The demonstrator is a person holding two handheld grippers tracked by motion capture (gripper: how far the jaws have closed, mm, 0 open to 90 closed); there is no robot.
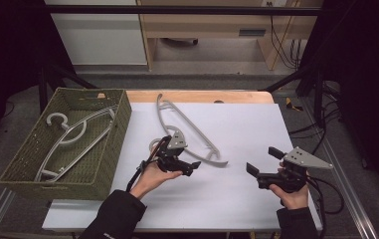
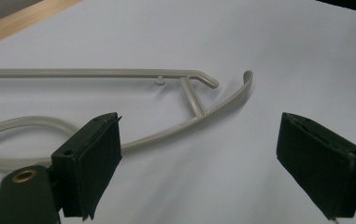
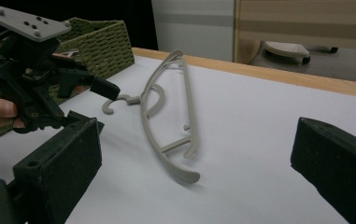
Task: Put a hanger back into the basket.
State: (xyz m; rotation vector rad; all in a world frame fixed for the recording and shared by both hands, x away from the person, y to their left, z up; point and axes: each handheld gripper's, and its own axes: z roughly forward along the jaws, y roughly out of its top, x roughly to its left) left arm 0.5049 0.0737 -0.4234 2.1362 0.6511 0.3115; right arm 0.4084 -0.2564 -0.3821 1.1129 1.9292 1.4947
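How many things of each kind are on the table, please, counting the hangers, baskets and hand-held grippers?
Hangers: 2, one lying on the white sheet and one in the basket
Baskets: 1, the green woven basket
Grippers: 2, the left gripper and the right gripper, both open and holding nothing
Total: 5

A pale grey plastic hanger is lying flat on the white sheet covering the desk, its hook end toward the green woven basket and its arms stretching away across the sheet. A second grey hanger of the same kind is resting inside that basket, slanted along its floor, hook toward the far corner
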